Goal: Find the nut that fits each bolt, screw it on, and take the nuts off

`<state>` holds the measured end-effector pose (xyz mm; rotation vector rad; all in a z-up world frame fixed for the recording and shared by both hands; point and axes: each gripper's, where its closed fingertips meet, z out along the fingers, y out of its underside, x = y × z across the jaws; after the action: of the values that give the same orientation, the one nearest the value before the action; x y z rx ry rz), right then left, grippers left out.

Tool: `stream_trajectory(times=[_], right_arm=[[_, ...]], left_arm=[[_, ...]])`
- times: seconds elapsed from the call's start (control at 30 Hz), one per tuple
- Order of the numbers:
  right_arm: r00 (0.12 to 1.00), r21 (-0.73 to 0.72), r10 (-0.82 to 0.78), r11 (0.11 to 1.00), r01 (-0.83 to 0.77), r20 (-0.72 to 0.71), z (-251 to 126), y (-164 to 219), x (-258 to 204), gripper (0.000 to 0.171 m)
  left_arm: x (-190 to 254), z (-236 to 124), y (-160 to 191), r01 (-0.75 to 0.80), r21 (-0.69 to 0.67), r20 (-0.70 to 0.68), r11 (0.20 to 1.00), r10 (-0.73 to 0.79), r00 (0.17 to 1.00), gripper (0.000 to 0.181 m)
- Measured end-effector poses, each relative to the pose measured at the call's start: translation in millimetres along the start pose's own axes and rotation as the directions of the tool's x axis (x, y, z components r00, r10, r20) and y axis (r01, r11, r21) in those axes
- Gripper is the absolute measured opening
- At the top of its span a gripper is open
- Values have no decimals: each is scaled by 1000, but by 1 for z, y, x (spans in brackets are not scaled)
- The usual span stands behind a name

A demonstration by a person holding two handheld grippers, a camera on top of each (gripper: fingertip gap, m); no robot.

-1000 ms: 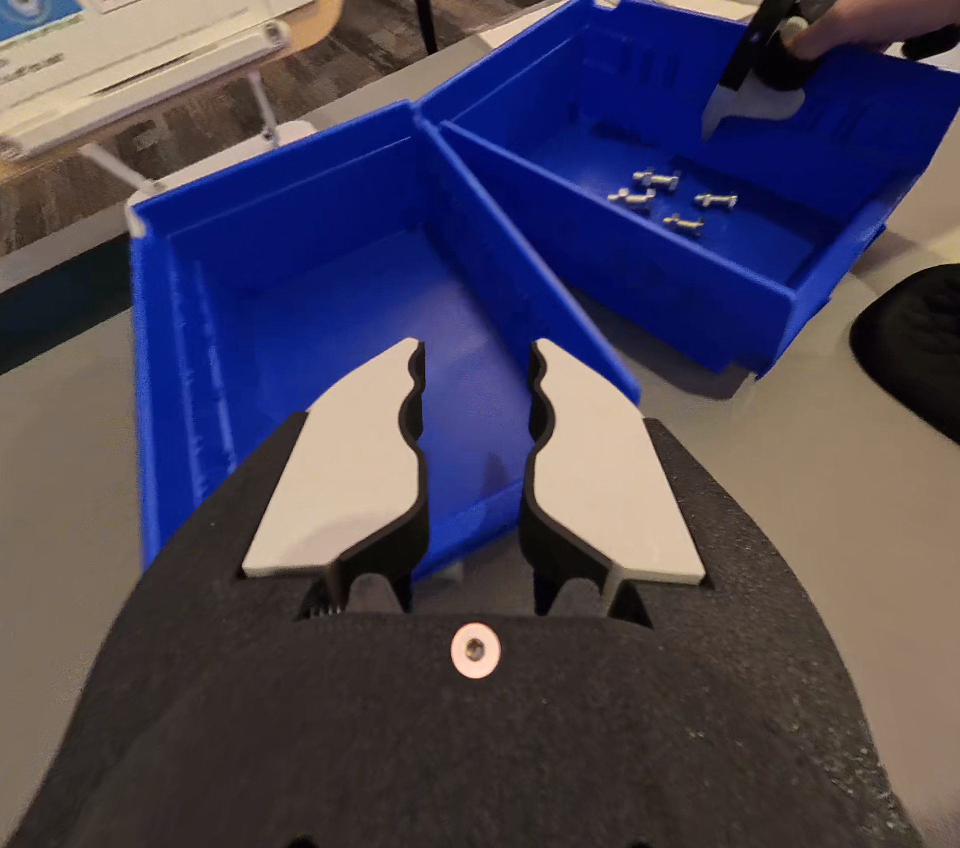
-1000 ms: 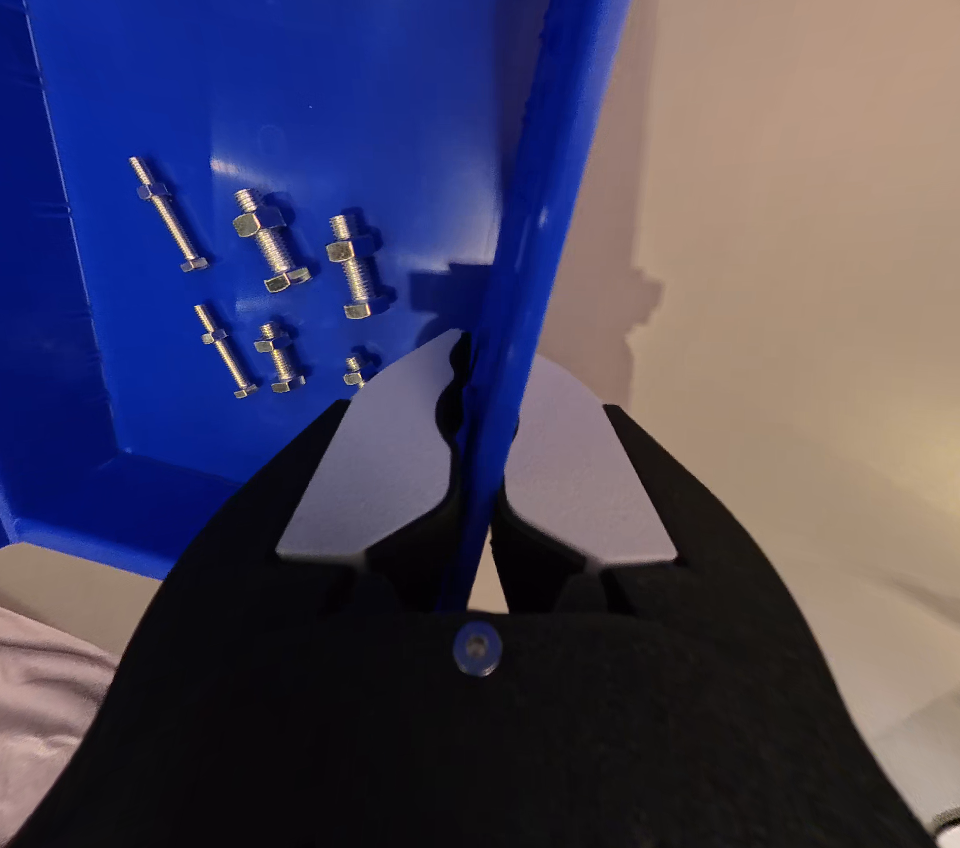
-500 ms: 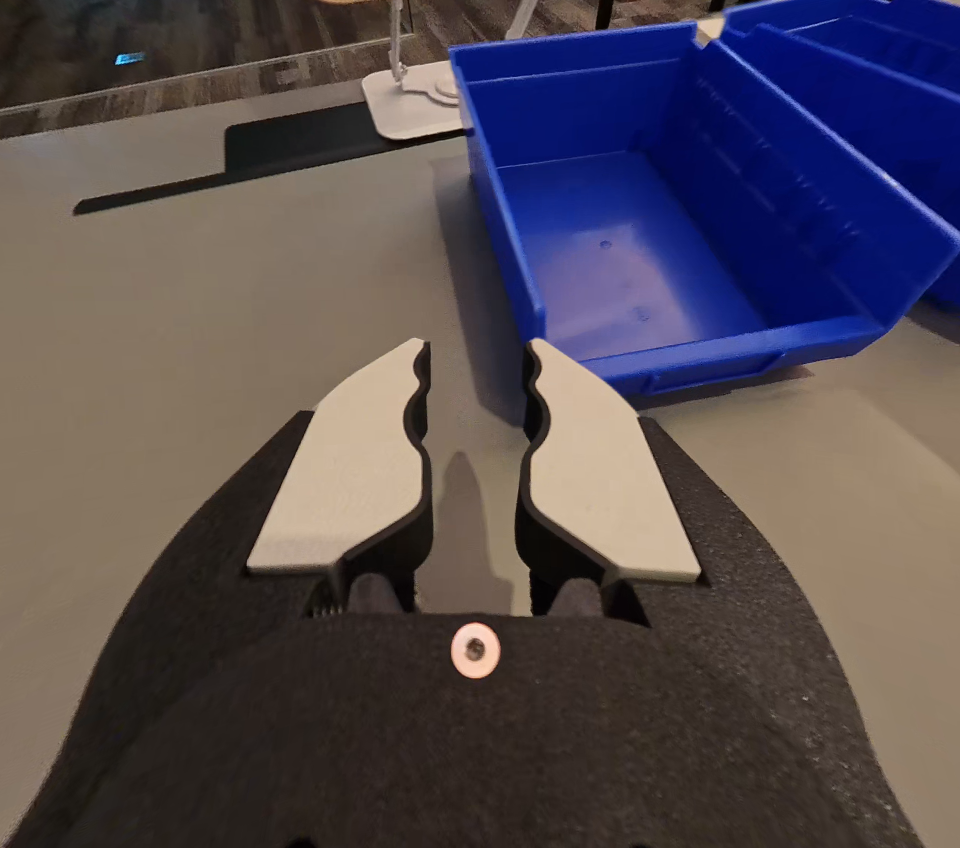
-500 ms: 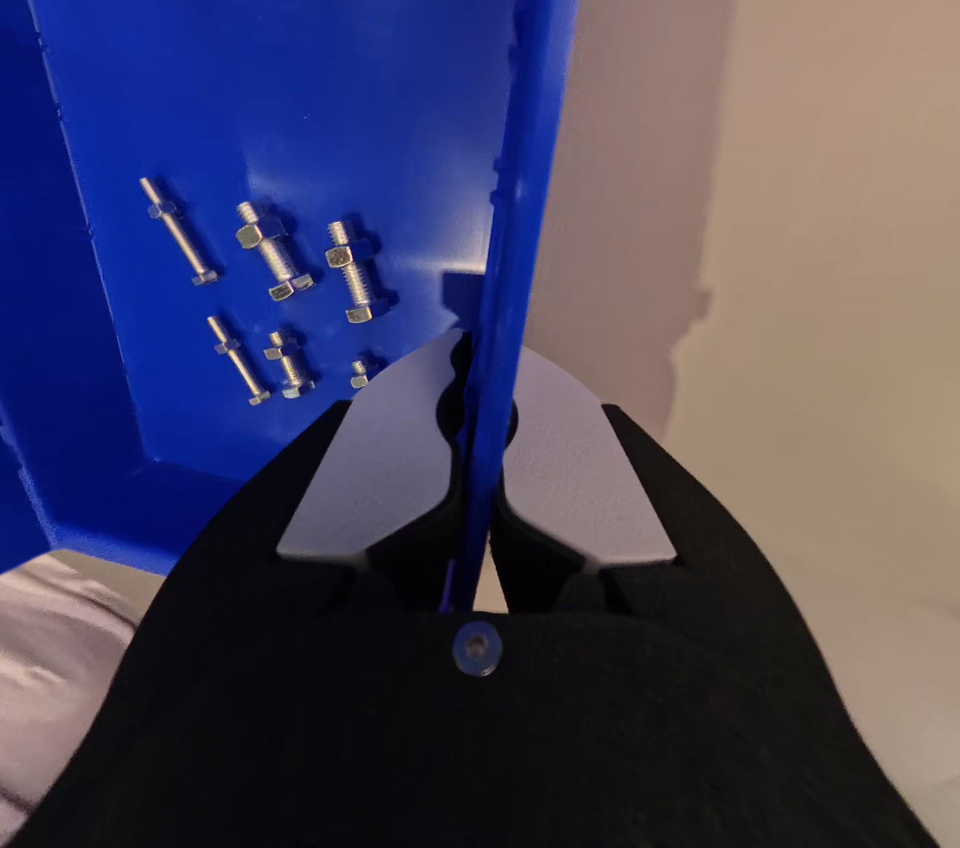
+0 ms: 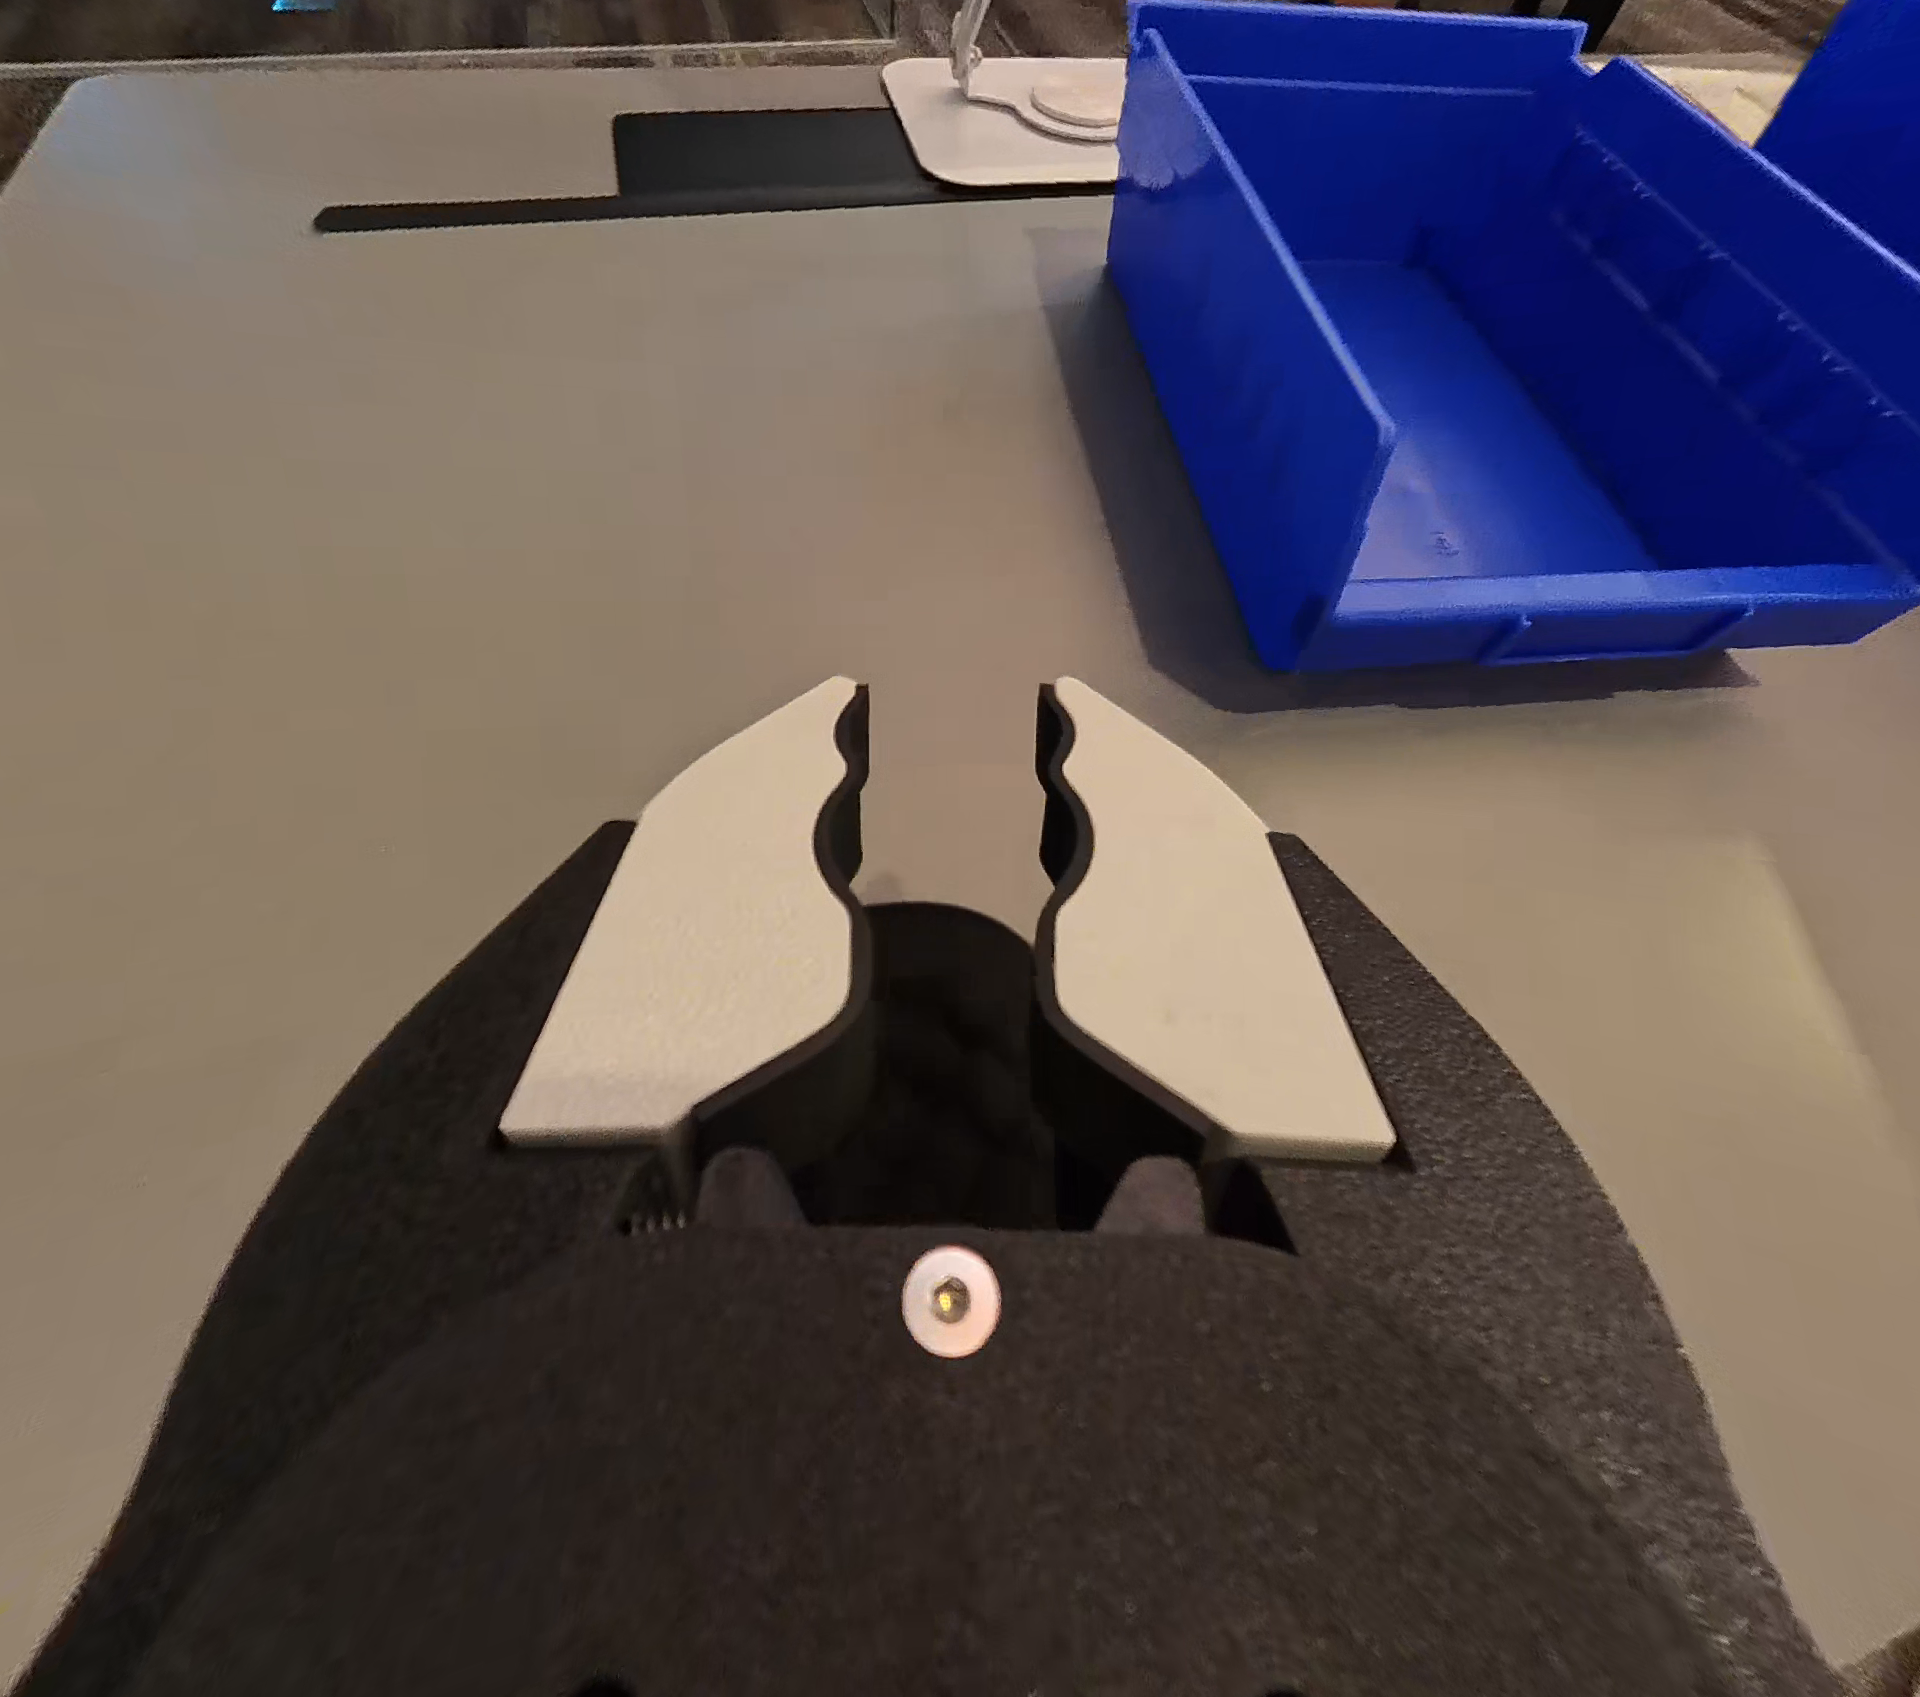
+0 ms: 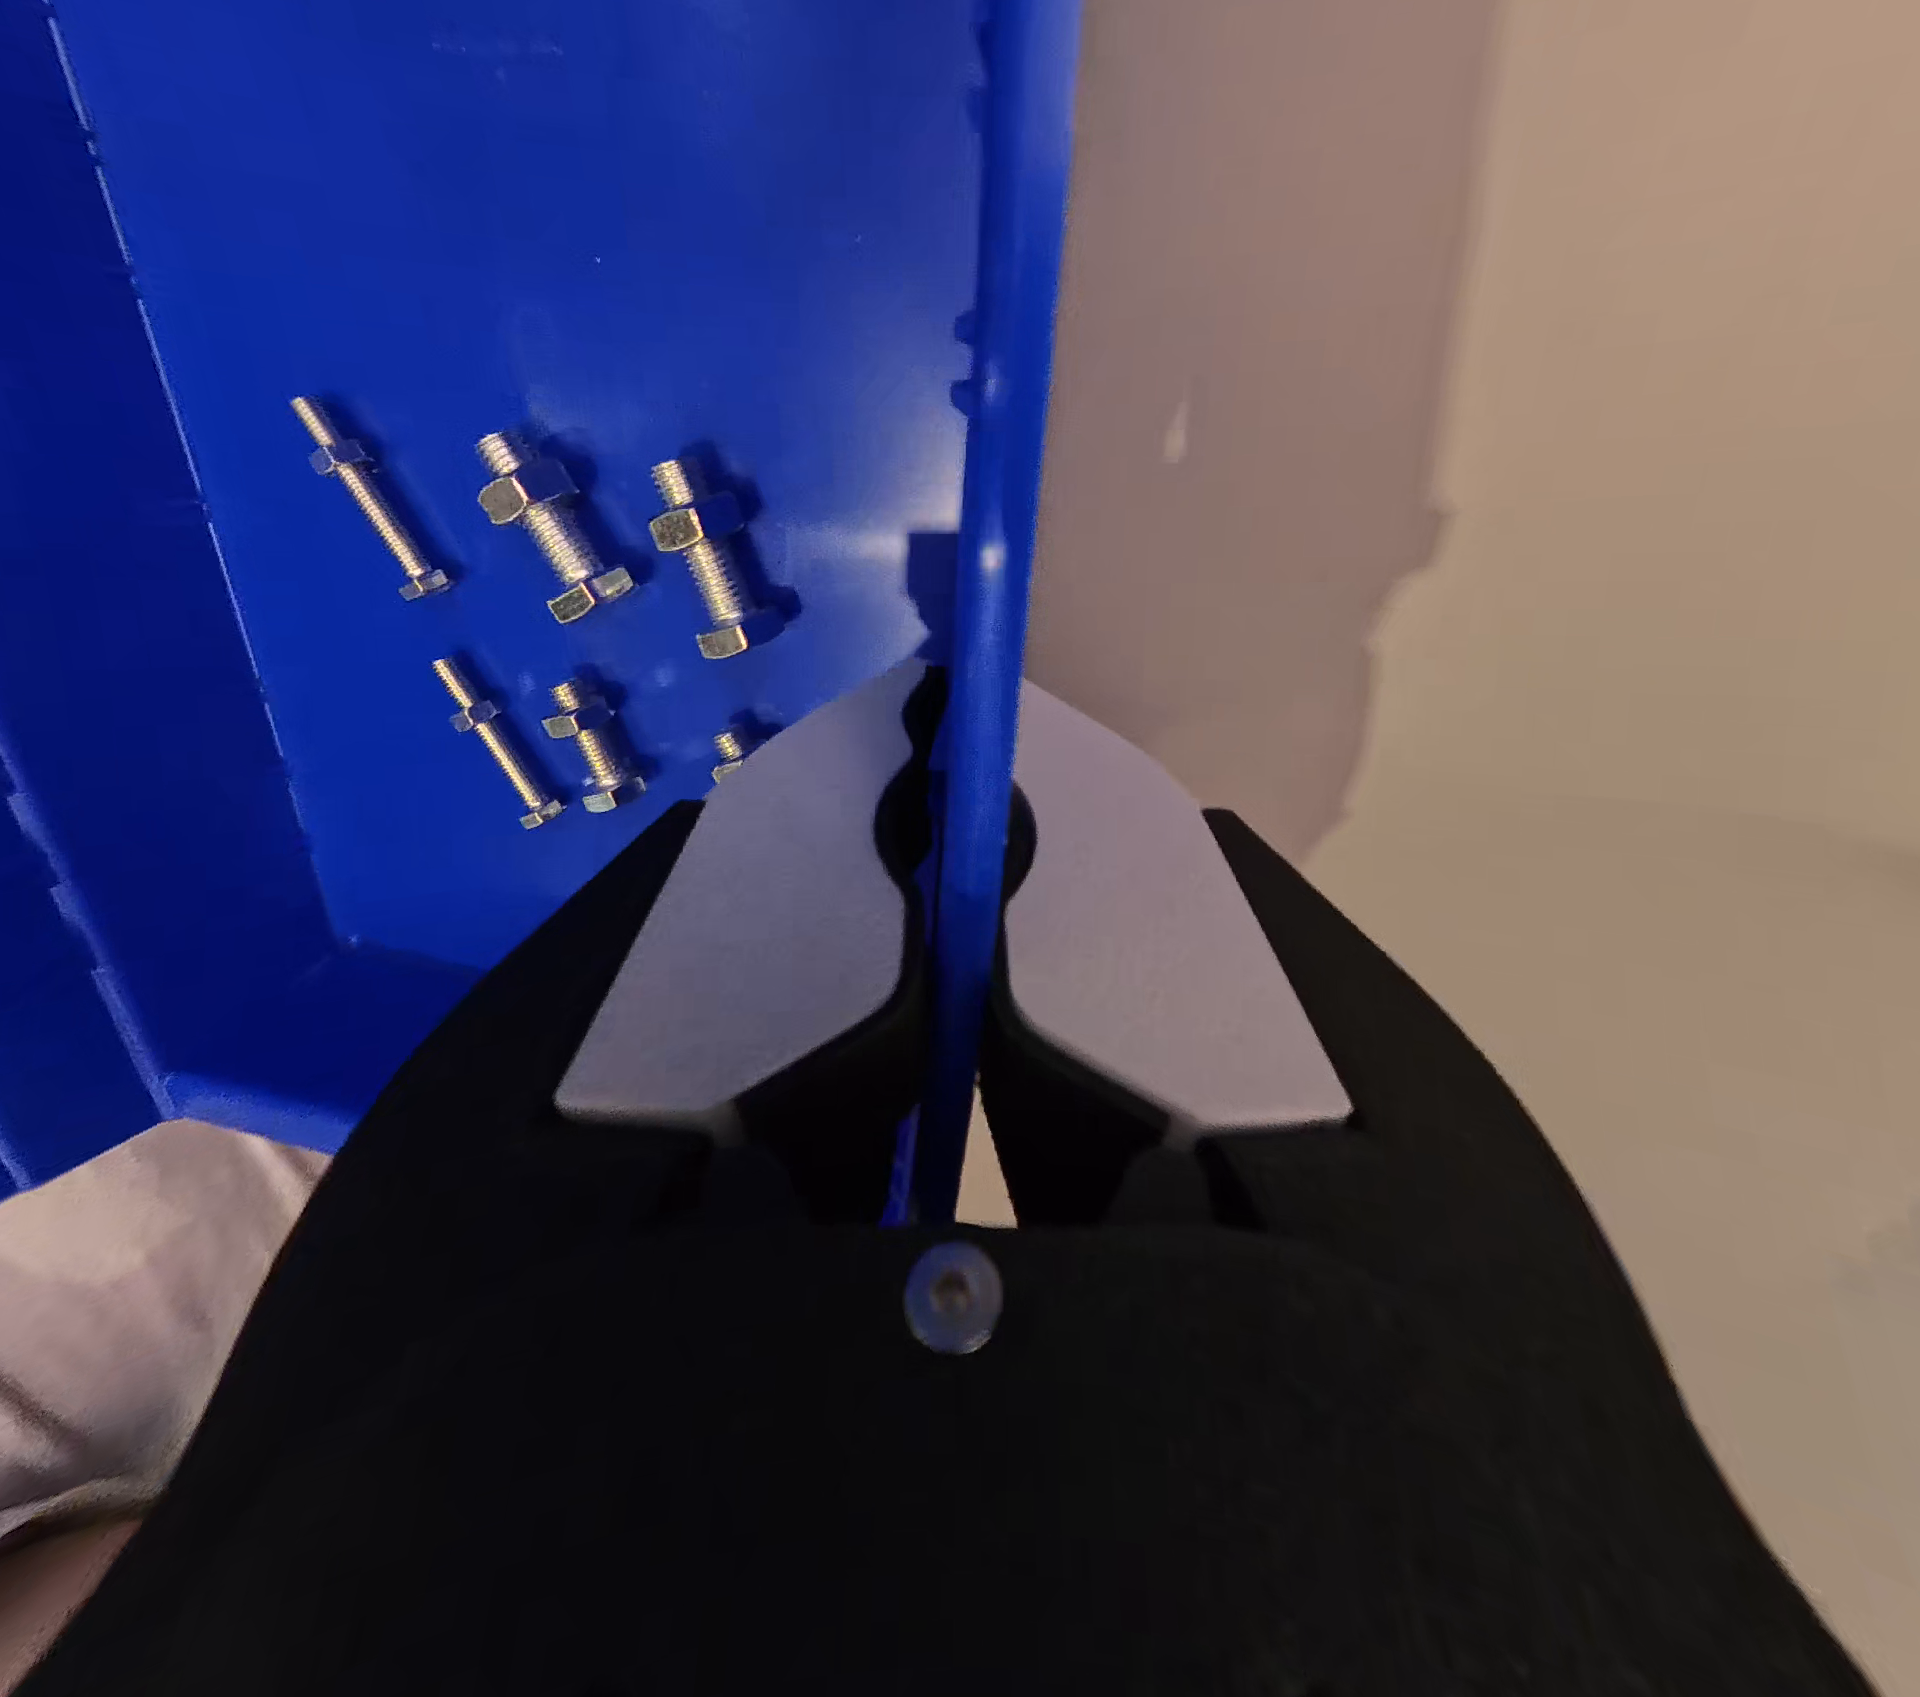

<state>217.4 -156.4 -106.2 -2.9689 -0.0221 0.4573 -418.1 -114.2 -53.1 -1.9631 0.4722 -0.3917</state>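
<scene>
Bolts (image 6: pixel 582 598) with nuts threaded on lie inside the blue bin (image 6: pixel 582 89); your right gripper (image 6: pixel 966 712) has its jaws clamped on the bin's thin wall. Left gripper (image 5: pixel 951 691) hovers, jaws apart, over the grey surface (image 5: pixel 520 452). Small, hard, likely slippery: grip each shank.

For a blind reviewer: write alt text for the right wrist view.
The right gripper is clamped on the side wall of a blue bin, one finger inside and one outside. On the bin floor lie six silver bolts with nuts threaded on, in two rows; the nearest is partly hidden by a finger. A beige tabletop lies beyond.
</scene>
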Motion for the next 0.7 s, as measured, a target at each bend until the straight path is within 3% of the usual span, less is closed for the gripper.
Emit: stream_trajectory(times=[0.2,0.4,0.53,0.7], right_arm=[[994,22,-30,999,32,-101,-61,-25,-34,5],[957,5,-221,974,226,-186,-108,-96,-138,4],[925,41,-369,927,374,-95,-93,-150,-253,4],[866,47,-498,867,496,50,-27,-202,-403,5]], left_arm=[[-25,-21,8,26,6,61,1000,-26,998,30],[-46,-50,3,62,65,124,996,-69,990,30],[-57,-70,-3,71,116,164,991,-90,982,30],[-70,-88,-5,63,122,210,990,-88,974,29]])
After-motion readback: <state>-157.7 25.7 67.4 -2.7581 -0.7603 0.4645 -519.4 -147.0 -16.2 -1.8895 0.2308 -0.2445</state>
